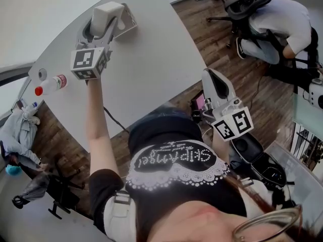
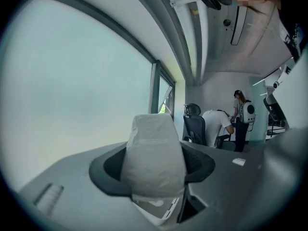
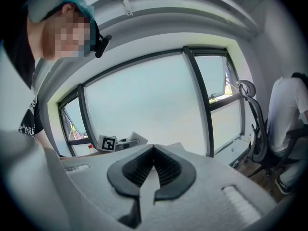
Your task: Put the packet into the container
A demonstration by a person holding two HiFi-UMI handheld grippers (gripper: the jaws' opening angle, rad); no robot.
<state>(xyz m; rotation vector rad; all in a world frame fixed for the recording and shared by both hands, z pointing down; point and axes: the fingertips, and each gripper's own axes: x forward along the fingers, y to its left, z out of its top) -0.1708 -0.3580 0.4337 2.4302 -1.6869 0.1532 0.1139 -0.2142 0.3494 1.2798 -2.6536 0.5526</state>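
Big grey table [image 1: 151,69] fills the head view from about 9 to 12 o'clock. The person's bare left arm [image 1: 93,115] is stretched straight out over it, towards 11 o'clock. Their black top [image 1: 171,160] has glittery lettering on it, upside down from here, and I can't read it properly.

At 1 o'clock someone else in a white shirt [image 1: 277,24] is bent over by an office chair.

The left gripper [image 1: 102,30] points nearly level, and its jaws are clamped on the white packet [image 2: 154,153]. The packet stands upright and fills the whole gap between the dark pads. The white open container [image 1: 130,25] sits on the table just under and beyond the packet, at roughly 5 o'clock from it. So the packet isn't inside.

The right gripper [image 3: 153,153] hangs off the table edge at about 3 o'clock, close to the body. Its jaws are pinched together with nothing in them.

A small bottle with a red cap [image 1: 50,84] lies at 9 o'clock. Its label is too tiny to read.
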